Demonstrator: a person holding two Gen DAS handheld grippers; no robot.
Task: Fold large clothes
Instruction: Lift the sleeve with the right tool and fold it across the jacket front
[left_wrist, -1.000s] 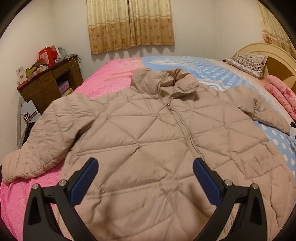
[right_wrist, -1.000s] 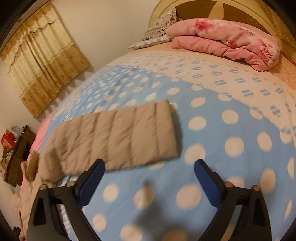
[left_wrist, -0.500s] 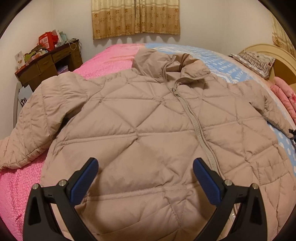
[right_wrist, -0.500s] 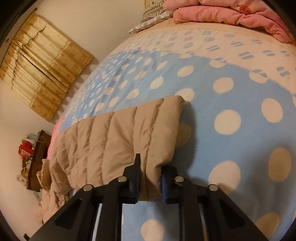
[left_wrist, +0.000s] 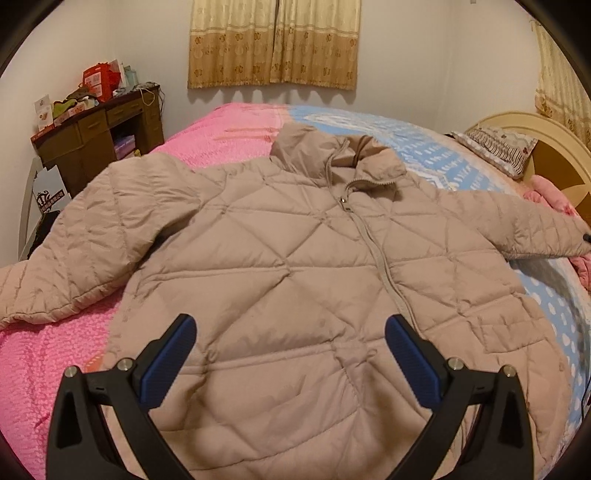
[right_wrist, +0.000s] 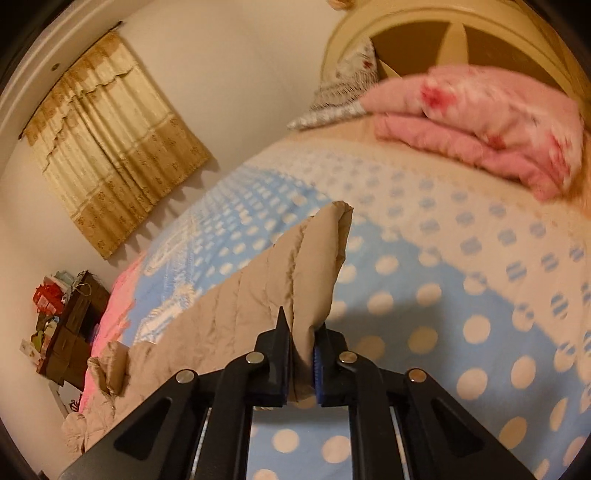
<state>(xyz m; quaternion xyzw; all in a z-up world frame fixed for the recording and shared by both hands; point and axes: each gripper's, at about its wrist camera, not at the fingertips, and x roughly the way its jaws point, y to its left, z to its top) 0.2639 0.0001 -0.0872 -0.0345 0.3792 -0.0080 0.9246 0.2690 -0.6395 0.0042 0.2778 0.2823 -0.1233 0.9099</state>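
A beige quilted puffer jacket (left_wrist: 280, 266) lies face up on the bed, zipped, collar toward the far wall, both sleeves spread out. My left gripper (left_wrist: 290, 363) is open and empty, hovering over the jacket's lower hem. My right gripper (right_wrist: 302, 360) is shut on the cuff end of the jacket's right sleeve (right_wrist: 314, 266) and holds it lifted off the blue dotted bedspread (right_wrist: 461, 295). That sleeve also shows in the left wrist view (left_wrist: 517, 229), stretched to the right.
A pink bedspread (left_wrist: 33, 369) covers the bed's left part. A folded pink blanket (right_wrist: 480, 125) and a pillow (left_wrist: 495, 147) lie by the headboard (right_wrist: 424, 37). A cluttered brown desk (left_wrist: 96, 129) stands at the far left. Curtains (left_wrist: 273, 40) hang behind.
My right gripper closed on the sleeve cuff and lifted it off the bedspread. My left gripper stayed open and drifted slightly over the jacket's hem.
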